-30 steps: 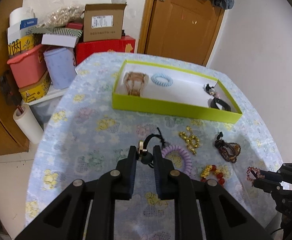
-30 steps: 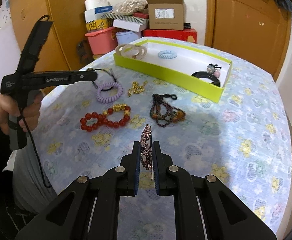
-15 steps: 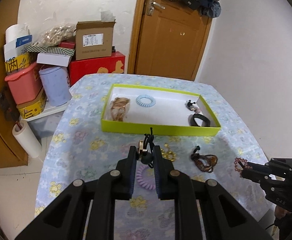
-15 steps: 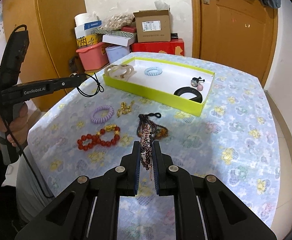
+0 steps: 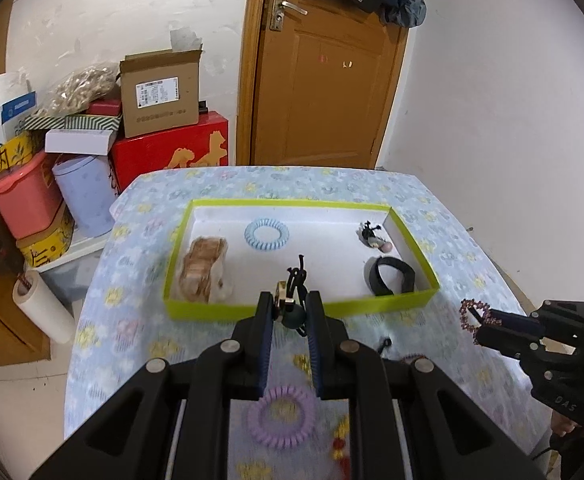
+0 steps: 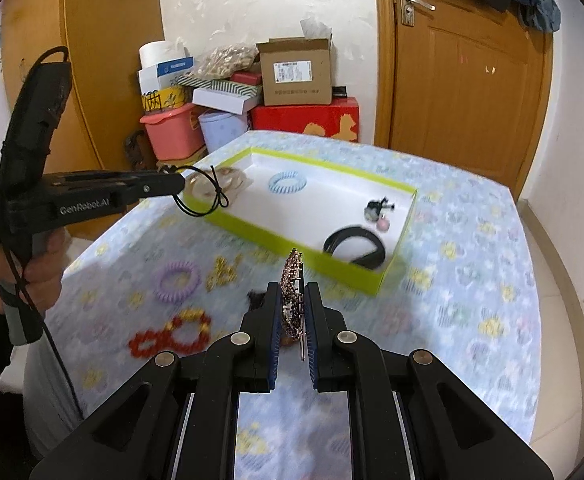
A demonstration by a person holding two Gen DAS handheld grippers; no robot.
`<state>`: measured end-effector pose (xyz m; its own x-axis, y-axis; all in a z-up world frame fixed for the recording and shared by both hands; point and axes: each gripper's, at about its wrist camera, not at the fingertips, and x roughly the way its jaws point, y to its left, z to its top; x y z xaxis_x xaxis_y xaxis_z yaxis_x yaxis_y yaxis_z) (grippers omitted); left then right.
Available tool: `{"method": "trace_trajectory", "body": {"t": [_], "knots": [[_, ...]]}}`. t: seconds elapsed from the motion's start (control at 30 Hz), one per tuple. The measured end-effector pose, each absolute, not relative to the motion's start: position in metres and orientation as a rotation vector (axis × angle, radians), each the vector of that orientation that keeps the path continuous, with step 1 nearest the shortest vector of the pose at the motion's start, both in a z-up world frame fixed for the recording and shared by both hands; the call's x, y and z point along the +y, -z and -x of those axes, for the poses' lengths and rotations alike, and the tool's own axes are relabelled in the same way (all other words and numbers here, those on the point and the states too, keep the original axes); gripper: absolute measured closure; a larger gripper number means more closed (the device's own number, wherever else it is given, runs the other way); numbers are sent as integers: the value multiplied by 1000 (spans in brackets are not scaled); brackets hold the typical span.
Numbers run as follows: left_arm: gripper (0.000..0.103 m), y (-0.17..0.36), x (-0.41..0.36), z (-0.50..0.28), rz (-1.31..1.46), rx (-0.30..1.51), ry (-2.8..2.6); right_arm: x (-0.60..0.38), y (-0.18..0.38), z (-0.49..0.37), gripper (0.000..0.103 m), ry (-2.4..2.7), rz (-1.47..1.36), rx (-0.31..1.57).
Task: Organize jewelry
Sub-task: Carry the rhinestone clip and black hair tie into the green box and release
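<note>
**Two pieces in carriage toward the tray**

Floral-clothed table (image 5: 92, 320) in a small room, with a wooden door (image 5: 323, 80) and stacked boxes (image 6: 292, 76) behind it. A green tray (image 5: 371, 304) with a white floor lies on the cloth ahead of both tongs.

Left gripper (image 5: 290, 308): closed on a black cord tie (image 5: 297, 280) with a small gold charm; the cord loop hangs free off the tips, seen in the right view as a knotted ring (image 6: 204, 200) just short of the tray's near corner.

Right gripper (image 6: 292, 296): clamped edgewise on a beaded clip (image 6: 292, 292), its metal pin pointing back between the jaws. In the left view the clip (image 5: 471, 316) sits beside the tray's right end, clear of the cloth.

Already in the tray: tan bangles (image 5: 206, 268), blue coil (image 5: 266, 233), a small charm piece (image 5: 373, 236), black band (image 5: 389, 276). Below and behind the tips, on the cloth: purple coil (image 6: 178, 280), gold chain (image 6: 222, 272), red bead bracelet (image 6: 172, 332); a dark beaded item is mostly hidden behind the right tongs.

Step in hand, as judged: transport of both held pieces, each lifted off the table. The next move calls for bringing each tip over the tray wall, above a bare patch of floor, then parting the jaws. The slack cord may snag on the wall.
</note>
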<state>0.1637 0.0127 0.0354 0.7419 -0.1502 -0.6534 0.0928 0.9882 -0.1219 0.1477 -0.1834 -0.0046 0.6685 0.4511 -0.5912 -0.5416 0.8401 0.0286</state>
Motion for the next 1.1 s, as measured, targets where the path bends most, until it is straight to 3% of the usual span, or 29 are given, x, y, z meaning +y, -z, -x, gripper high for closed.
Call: {"method": "trace_trajectory", "body": {"t": [0.47,1.1], "knots": [[86,1,6,-242,37,829,56,-169,9,-222,92,-556,161,639],[83,26,4,-259,-9,879,10,-141,42,-320,91,-532,158,774]]}}
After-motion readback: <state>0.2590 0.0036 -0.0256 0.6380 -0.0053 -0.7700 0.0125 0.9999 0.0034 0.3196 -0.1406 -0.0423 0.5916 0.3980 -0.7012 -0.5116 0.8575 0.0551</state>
